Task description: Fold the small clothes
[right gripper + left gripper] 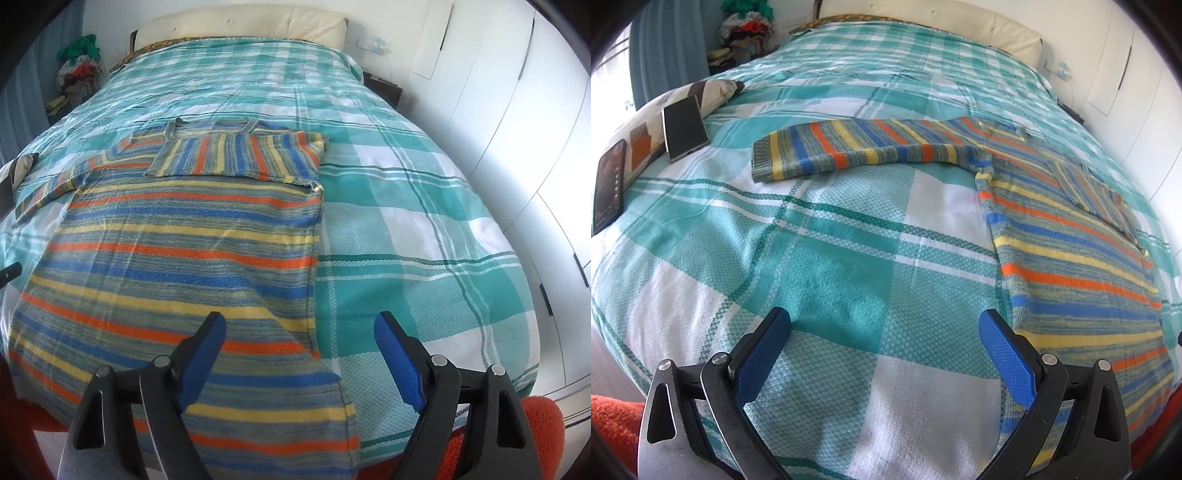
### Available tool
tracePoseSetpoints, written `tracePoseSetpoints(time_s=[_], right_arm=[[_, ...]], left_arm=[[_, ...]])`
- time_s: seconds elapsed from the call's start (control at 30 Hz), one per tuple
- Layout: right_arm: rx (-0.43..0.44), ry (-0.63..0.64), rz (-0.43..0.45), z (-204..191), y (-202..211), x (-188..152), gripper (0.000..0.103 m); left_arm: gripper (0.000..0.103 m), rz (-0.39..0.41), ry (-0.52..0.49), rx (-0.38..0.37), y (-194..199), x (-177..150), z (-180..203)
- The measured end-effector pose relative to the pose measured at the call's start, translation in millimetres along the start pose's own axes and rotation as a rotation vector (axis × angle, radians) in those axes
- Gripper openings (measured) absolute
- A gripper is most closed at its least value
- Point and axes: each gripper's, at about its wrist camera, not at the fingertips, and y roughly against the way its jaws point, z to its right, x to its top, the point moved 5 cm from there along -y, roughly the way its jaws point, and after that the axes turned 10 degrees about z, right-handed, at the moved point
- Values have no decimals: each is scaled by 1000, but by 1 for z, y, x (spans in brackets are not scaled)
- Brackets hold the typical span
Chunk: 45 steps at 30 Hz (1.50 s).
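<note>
**Inspector:** Tools first. The right gripper (300, 332) stands spread, nothing between its blue pads, hanging over the near right edge of the sweater (177, 251). The left gripper (886, 328) is spread as well and empty, over bare bedspread (827, 236) just left of the sweater's hem.

**Onlooker:** And the garment?

**Inspector:** Flat on the bed, hem toward us, collar away. The right sleeve (240, 155) lies folded across the chest. The left sleeve (857, 147) is stretched out sideways, unfolded. My judgement: one sleeve in, one to go.

**Onlooker:** What could go wrong?

**Inspector:** Largest first. The bedspread is loose cloth. A pinch that goes too deep would gather it with the knit, and a lift would drag the whole sweater out of square.

**Onlooker:** Next?

**Inspector:** The sweater's near corner hangs over the bed's edge and looks rumpled. Pulling from there could slide the body toward us and undo the folded sleeve, which rests on nothing but friction.

**Onlooker:** And the outstretched sleeve?

**Inspector:** Thick and floppy, by the look. Taken by the cuff alone, it would likely sag and land crooked.

**Onlooker:** Anything smaller?

**Inspector:** Two phones (685, 127) lean on a pillow (701, 92) at the left, near that cuff. A wide sweep could knock them down.
</note>
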Motion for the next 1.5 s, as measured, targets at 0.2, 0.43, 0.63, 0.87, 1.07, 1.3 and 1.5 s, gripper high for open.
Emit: tracePoseSetpoints(time_s=[0.2, 0.43, 0.63, 0.87, 1.07, 1.3, 1.5], right_arm=[[-39, 8, -9, 4, -2, -3, 82], [-67, 10, -19, 8, -4, -5, 82], [-48, 0, -24, 7, -5, -7, 82], [-1, 9, 9, 1, -1, -6, 82], [20, 39, -15, -6, -7, -13, 82], [20, 44, -26, -8, -8, -19, 82], [54, 36, -15, -9, -7, -18, 82]], left_arm=[[102, -7, -20, 12, -2, -1, 2], [102, -15, -34, 20, -4, -2, 4], [102, -31, -45, 14, -6, -3, 4], [101, 31, 218, -67, -15, 66, -63], [94, -20, 361, -13, -76, 117, -128], [2, -133, 288, 7, -119, 124, -113], [1, 0, 66, -167, -63, 207, 10]])
